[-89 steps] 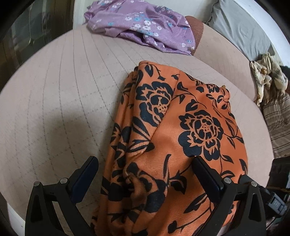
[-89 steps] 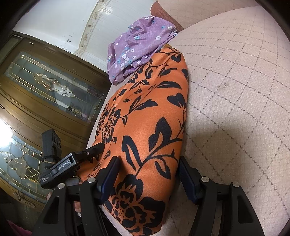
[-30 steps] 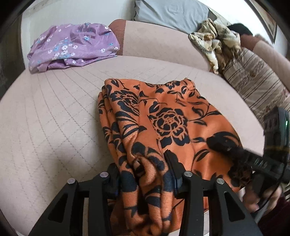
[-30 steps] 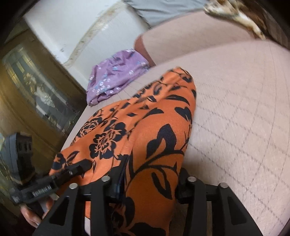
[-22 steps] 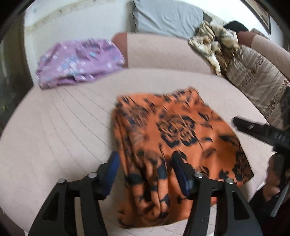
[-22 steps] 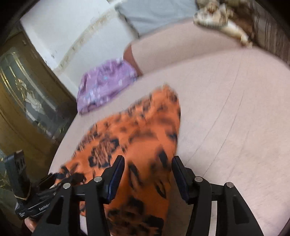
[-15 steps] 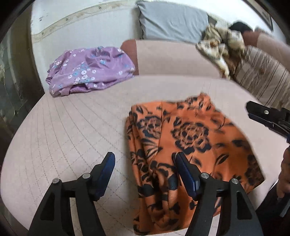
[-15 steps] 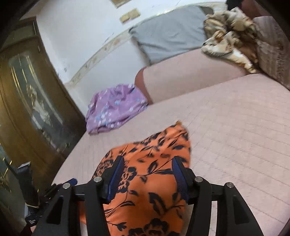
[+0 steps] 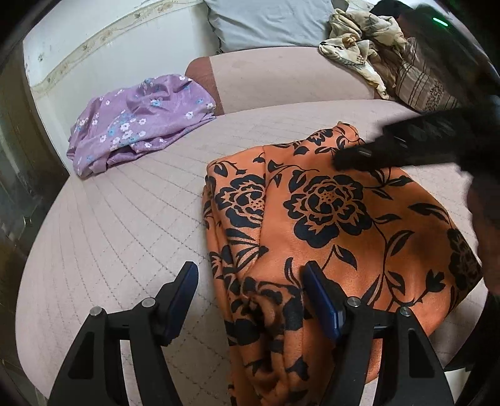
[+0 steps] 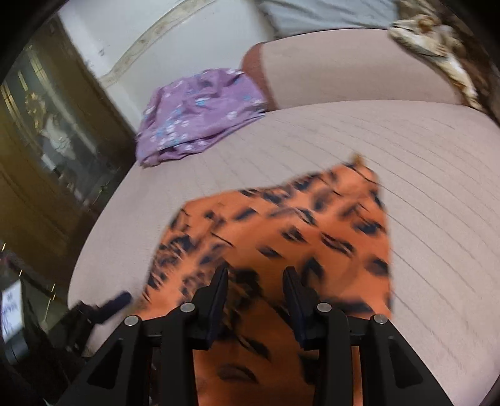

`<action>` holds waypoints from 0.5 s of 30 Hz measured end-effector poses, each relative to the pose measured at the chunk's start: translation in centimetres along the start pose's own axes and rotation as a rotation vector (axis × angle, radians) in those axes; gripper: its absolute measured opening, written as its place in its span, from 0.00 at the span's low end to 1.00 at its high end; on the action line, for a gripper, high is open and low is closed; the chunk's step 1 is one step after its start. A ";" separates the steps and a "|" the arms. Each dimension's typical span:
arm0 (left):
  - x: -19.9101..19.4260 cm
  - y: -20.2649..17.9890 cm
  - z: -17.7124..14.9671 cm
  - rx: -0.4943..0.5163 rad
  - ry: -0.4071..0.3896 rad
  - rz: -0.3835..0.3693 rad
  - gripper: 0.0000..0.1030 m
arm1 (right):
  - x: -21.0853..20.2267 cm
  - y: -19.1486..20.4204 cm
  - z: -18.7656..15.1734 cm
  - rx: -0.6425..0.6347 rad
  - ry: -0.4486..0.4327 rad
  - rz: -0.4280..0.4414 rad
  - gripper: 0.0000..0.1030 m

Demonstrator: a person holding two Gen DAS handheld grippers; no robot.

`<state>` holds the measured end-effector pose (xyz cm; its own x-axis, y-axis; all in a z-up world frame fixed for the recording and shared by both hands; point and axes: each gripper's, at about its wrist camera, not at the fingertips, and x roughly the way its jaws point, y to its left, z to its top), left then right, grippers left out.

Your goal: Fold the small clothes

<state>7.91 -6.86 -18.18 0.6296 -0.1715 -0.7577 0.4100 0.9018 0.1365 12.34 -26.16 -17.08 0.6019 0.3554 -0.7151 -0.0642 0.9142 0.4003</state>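
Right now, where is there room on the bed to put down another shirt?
Left of the orange cloth, the bed is bare, up to the purple cloth. The strip behind the orange cloth, before the bolster, is free too. The right side is crowded: the right gripper hovers there.

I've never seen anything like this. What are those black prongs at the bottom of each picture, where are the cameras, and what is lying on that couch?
No robot here: a person holds a hand-held two-finger tool in each hand, each carrying a wide-angle camera that looks along its fingers. So each picture is one tool's own view.

On the beige quilted couch lies an orange cloth with black flowers, partly folded. Further back sit a crumpled purple flowered garment, a grey pillow and a cream patterned cloth.

The left tool is open, the cloth's bunched edge lying loose between its fingers. The right tool, blurred with motion, is closing with orange cloth between its fingers; whether it grips is unclear.
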 end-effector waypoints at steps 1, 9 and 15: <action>0.1 0.1 0.1 -0.005 0.003 -0.004 0.69 | 1.1 0.6 1.1 -0.025 0.030 0.017 0.38; 0.9 0.5 0.5 -0.035 0.022 -0.027 0.70 | 9.2 -0.5 4.7 0.063 0.222 0.017 0.39; 1.0 0.7 0.5 -0.055 0.027 -0.027 0.75 | 5.3 -1.7 3.1 0.103 0.162 0.058 0.39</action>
<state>9.19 -6.64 -18.53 0.6004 -0.1864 -0.7777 0.3896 0.9174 0.0809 18.12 -26.44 -19.83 0.4633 0.4409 -0.7687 -0.0081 0.8696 0.4938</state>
